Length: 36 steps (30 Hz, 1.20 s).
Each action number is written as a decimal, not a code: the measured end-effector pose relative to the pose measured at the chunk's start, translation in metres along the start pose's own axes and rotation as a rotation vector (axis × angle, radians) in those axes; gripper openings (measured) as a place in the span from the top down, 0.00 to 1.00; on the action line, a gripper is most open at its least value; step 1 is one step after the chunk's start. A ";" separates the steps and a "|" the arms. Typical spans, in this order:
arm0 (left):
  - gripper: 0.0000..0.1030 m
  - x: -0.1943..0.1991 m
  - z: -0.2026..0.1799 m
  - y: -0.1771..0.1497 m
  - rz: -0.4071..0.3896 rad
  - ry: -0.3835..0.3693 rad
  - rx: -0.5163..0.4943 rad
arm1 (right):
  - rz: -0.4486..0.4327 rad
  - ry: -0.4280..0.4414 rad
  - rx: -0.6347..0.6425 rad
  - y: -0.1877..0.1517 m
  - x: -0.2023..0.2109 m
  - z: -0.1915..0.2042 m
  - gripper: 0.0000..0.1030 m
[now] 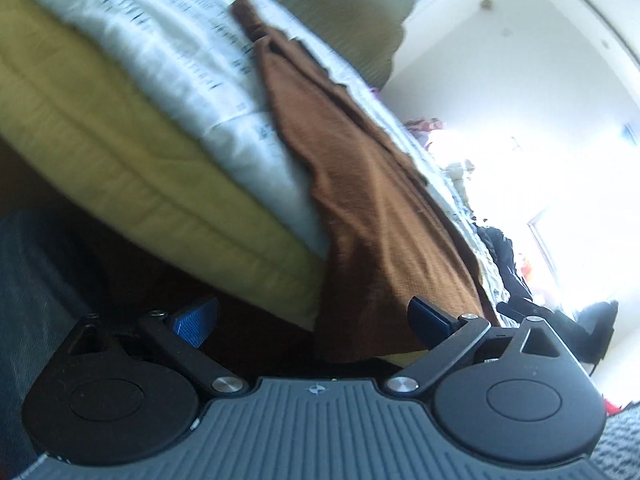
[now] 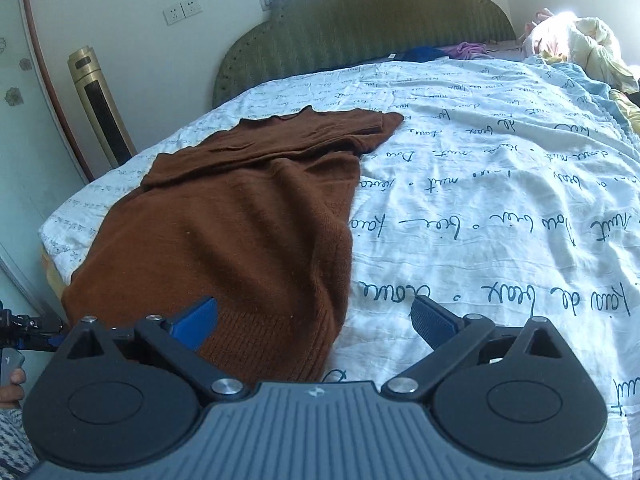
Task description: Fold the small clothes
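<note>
Brown sweater (image 2: 240, 216) flat on sheet (image 2: 480, 200) | headboard (image 2: 360, 28) behind | heater (image 2: 100, 108) beside

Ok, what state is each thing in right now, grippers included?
Brown sweater: flat on the bed, folded lengthwise, sleeve laid across the top, hem at the near edge.
Left gripper: open, empty, low beside the mattress edge.
Right gripper: open, empty, over the sweater hem.
Printed sheet: spread, wrinkled.
Clothes pile: unfolded, heaped at the far corner.
</note>
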<state>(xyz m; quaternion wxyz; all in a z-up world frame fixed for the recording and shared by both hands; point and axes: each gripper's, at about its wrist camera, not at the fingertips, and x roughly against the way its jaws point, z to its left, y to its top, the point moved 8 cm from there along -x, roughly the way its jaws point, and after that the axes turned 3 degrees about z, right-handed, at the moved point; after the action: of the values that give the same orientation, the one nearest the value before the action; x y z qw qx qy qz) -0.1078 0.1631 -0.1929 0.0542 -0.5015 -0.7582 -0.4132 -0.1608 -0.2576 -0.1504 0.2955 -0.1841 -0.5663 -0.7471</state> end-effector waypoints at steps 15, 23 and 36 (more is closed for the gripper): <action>0.23 -0.019 -0.058 -0.002 0.035 -0.106 -0.206 | 0.138 -0.049 0.076 -0.005 -0.016 0.010 0.00; 0.61 -0.028 -0.048 -0.011 0.098 -0.080 -0.146 | 0.138 0.034 0.074 -0.010 -0.012 0.016 0.00; 0.98 -0.018 -0.036 -0.003 0.069 -0.072 0.013 | 0.174 0.058 -0.017 -0.025 -0.003 0.003 0.94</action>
<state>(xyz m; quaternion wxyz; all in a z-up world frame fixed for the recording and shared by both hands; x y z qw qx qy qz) -0.1137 0.1254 -0.1802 0.0446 -0.5414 -0.7447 -0.3878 -0.1752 -0.2500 -0.1696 0.3739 -0.2132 -0.5332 -0.7283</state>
